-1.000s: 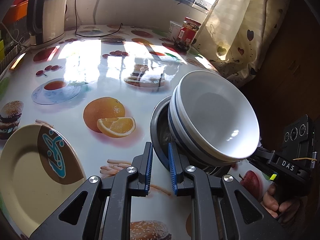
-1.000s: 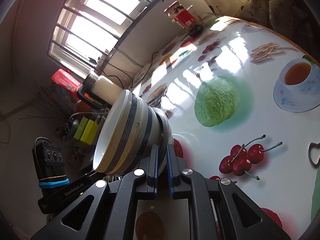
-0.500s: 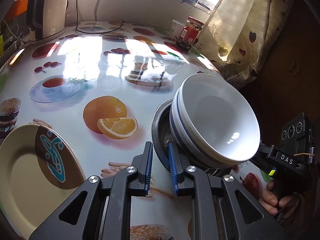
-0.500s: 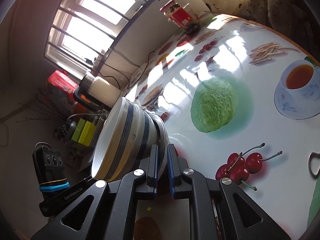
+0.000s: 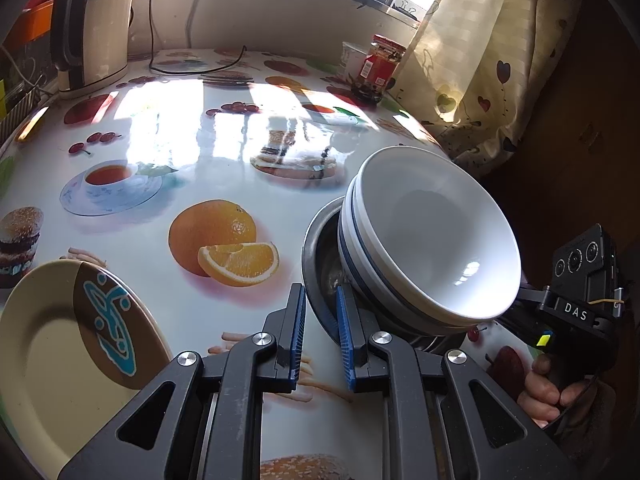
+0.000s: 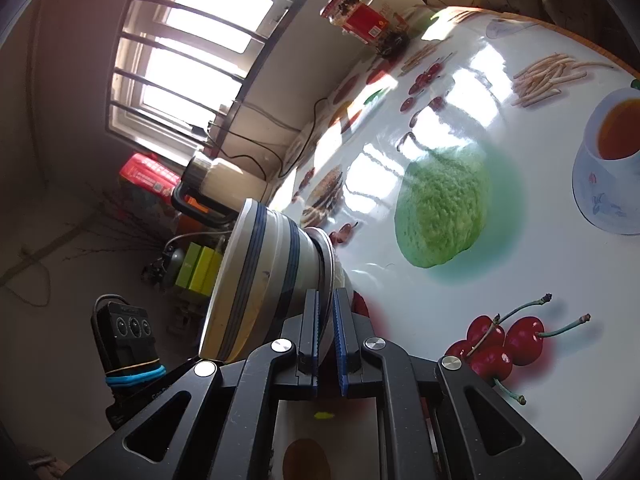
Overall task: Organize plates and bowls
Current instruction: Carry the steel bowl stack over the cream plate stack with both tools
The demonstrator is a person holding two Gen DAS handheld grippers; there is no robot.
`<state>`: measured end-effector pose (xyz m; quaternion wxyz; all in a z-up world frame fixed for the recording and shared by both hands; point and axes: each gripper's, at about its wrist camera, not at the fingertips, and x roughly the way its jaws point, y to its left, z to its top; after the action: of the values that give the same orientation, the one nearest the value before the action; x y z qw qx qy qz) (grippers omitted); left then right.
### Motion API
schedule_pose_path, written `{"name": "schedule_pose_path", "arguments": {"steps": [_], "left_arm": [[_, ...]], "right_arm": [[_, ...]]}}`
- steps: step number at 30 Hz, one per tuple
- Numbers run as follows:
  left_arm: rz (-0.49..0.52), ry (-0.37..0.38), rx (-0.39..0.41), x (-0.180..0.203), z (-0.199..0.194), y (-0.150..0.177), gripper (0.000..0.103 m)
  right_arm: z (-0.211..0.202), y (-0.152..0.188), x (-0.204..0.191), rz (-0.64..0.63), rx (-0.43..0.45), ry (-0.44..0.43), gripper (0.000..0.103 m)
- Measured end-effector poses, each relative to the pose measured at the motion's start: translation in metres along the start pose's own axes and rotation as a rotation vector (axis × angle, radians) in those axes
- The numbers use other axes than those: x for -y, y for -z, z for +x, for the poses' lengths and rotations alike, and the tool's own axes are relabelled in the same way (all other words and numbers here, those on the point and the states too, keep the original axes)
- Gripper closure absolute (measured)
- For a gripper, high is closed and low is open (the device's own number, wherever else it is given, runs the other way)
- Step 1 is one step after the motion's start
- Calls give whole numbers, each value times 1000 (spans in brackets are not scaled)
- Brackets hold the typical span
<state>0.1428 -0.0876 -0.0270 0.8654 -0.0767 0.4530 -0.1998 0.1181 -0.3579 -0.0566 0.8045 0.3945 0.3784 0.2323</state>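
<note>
Both pairs of blue-padded fingers are pinched on the rim of the same round grey metal basin (image 5: 320,264): our left fingers (image 5: 320,330), at lower centre of the left wrist view, straddle its near edge with one pad outside and one inside, and our right fingers (image 6: 326,330), at lower centre of the right wrist view, are nearly closed with the thin rim caught between the pads. We judge this two-sided hold is chosen because the basin carries a nested stack of white ceramic bowls with blue bands (image 5: 432,248), and a single pinch on a thin rim would let the load swing. The stack is tilted, its mouth turned toward the right of the left wrist view, and sits over the right-hand part of the glossy white desk printed with fruit and food (image 5: 192,128); we cannot tell whether the basin's base touches the desk. A cream round plate with a brown and turquoise pattern (image 5: 68,344) lies flat at lower left of the left wrist view, well apart from the bowls. At the upper left stands a cream electric kettle (image 5: 94,28), and a glass jar with a red label (image 5: 378,68) sits at upper right by the curtain. The tilt looks risky: the top bowl could slide out.
</note>
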Motion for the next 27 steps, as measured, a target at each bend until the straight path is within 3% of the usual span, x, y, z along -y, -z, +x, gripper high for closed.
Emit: {"name": "schedule_pose_path", "arguments": {"steps": [27], "left_arm": [[14, -6, 63, -1, -36, 4, 86]], "right_arm": [[-4, 7, -36, -88, 8, 18, 93]]}}
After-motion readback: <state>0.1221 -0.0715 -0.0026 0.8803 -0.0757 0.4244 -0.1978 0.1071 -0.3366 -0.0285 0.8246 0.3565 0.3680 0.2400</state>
